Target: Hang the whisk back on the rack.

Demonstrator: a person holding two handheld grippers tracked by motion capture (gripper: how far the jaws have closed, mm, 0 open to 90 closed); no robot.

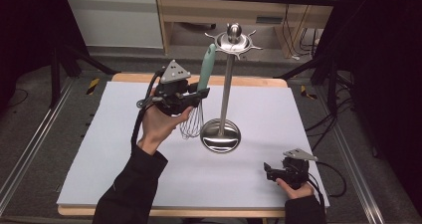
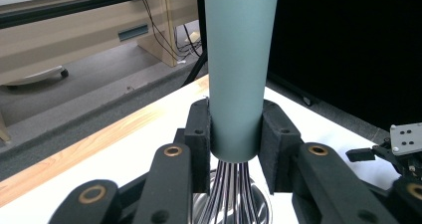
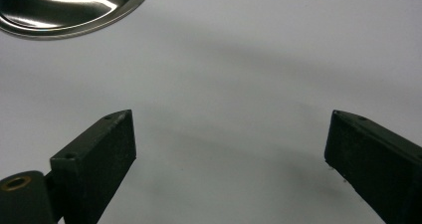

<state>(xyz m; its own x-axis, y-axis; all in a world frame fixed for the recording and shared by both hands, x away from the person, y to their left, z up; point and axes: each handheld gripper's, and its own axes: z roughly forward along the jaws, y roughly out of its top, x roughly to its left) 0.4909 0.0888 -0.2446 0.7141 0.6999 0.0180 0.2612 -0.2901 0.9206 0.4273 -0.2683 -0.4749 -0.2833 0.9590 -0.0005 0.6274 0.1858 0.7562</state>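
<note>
Whisk (image 1: 200, 94) upright, teal handle clamped in my left gripper (image 1: 196, 97), just left of the utensil stand (image 1: 226, 92), handle top near its hooks. Right gripper (image 1: 269, 172) spread, idle, farther off.

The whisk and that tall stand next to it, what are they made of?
The whisk: its teal handle looks like matte plastic or silicone, smooth and without glare; its loops are thin shiny wire, probably steel. The stand looks like polished metal, likely stainless steel, since its round base mirrors the light. The left tool grips the handle.
</note>
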